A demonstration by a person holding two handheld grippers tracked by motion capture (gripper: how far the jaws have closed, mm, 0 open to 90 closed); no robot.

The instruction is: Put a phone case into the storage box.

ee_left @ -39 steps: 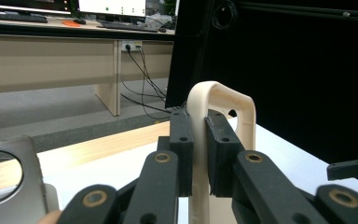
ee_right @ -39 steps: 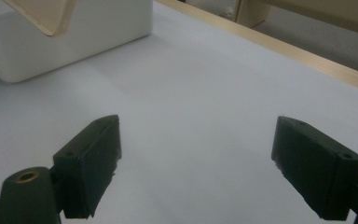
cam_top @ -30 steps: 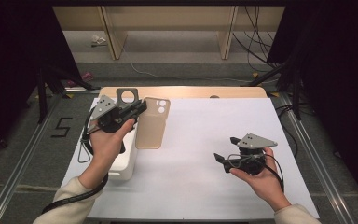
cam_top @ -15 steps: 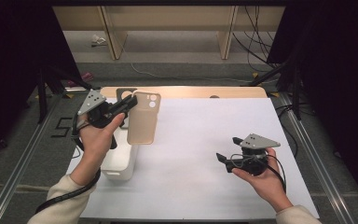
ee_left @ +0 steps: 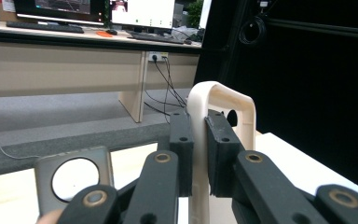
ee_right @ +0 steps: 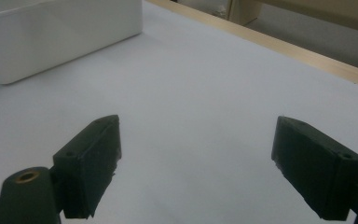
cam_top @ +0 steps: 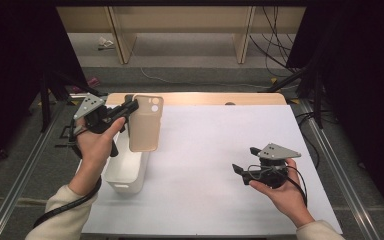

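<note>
Phone case (cam_top: 145, 131) is up off the surface (cam_top: 220, 165), pinched by left hand-held gripper (cam_top: 130, 107) above the white bin (cam_top: 125, 172); drop-off still to do. Right hand-held gripper (cam_top: 245, 170) idles w/ jaws spread. Vs a sec ago, case was carried leftward, nearer the bin.

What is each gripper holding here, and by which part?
The left gripper is shut on the beige phone case, its fingers pinching the case's side wall near the camera-cutout end. The right gripper is open over the table and holds nothing.
</note>
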